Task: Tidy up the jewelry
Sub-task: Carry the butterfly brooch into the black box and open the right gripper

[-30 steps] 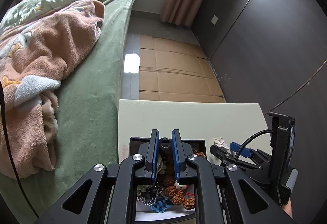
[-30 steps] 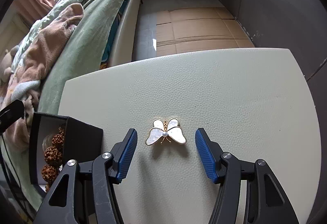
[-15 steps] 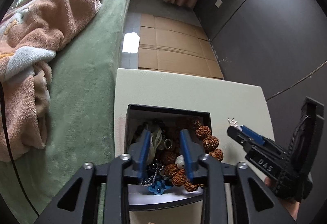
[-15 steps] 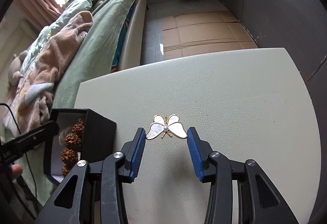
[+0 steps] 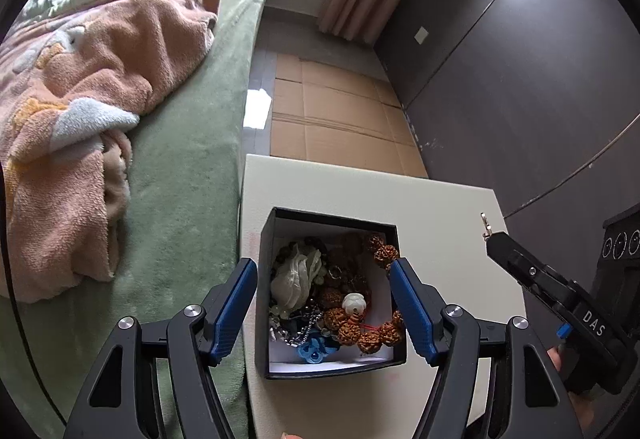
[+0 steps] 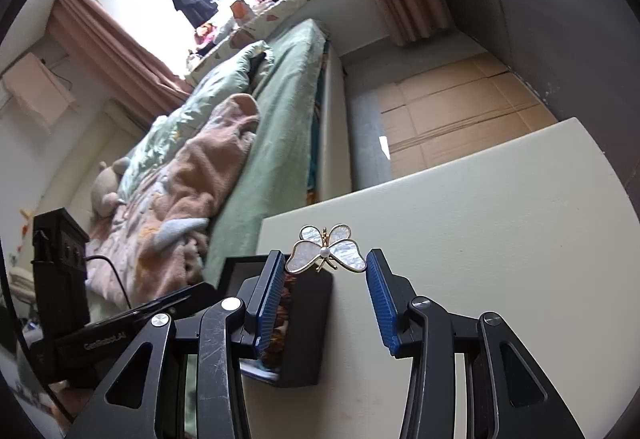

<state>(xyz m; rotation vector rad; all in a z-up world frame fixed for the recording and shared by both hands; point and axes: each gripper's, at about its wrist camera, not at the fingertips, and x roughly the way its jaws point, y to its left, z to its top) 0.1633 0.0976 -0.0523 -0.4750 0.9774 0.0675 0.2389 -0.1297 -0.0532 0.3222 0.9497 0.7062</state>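
Observation:
A black open box (image 5: pixel 332 363) sits on the pale table, holding brown bead strings (image 5: pixel 352 327), a white cloth piece (image 5: pixel 296 275) and other small jewelry. My left gripper (image 5: pixel 324 299) is open, its fingers straddling the box above its side walls. My right gripper (image 6: pixel 326 279) is shut on a white-and-gold butterfly brooch (image 6: pixel 326 249), pinched by its wing tips and lifted off the table, right of the box (image 6: pixel 308 319). In the left wrist view the right gripper shows from the side, with the brooch (image 5: pixel 486 227) at its tip.
The pale table (image 6: pixel 500 223) stands beside a green bed (image 5: pixel 180 159) with a pink blanket (image 5: pixel 80 79). Flattened cardboard (image 5: pixel 332 119) covers the floor beyond. A dark wall (image 5: pixel 520 79) runs along the right.
My left gripper opened wide and drew back over the box. My right gripper closed on the butterfly brooch and lifted it off the table, tilting up.

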